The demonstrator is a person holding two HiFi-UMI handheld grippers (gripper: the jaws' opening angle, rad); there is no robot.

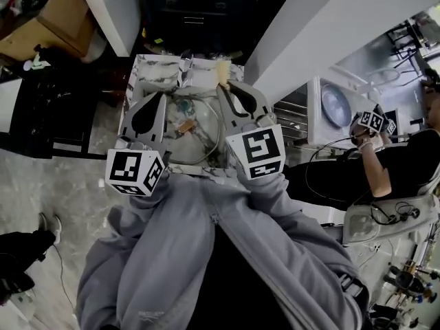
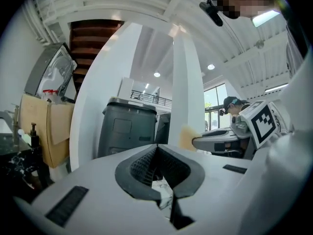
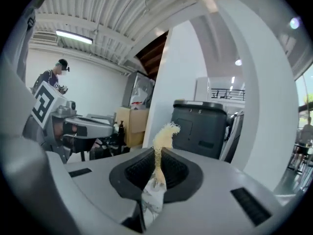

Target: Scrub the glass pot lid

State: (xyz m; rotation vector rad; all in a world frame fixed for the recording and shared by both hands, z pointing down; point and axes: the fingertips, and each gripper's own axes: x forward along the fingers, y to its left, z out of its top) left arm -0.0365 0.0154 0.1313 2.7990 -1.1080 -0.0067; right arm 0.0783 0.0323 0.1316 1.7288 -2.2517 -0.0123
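The left gripper (image 2: 157, 147) has its jaws pressed together, and nothing is clamped between the pads. The right gripper (image 3: 158, 154) is closed on a thin yellowish sponge (image 3: 164, 135), and the frayed end of it stands out past the fingertips. In the head view both grippers are held high, close to the camera, above the lid (image 1: 199, 135). The left gripper is over the lid's left edge and the right gripper over its right edge, with the sponge beyond its far edge. The glass lid lies flat on a marbled bench (image 1: 157, 71), and neither gripper touches it. Well apart to the right of the lid sits another person (image 1: 392, 160).
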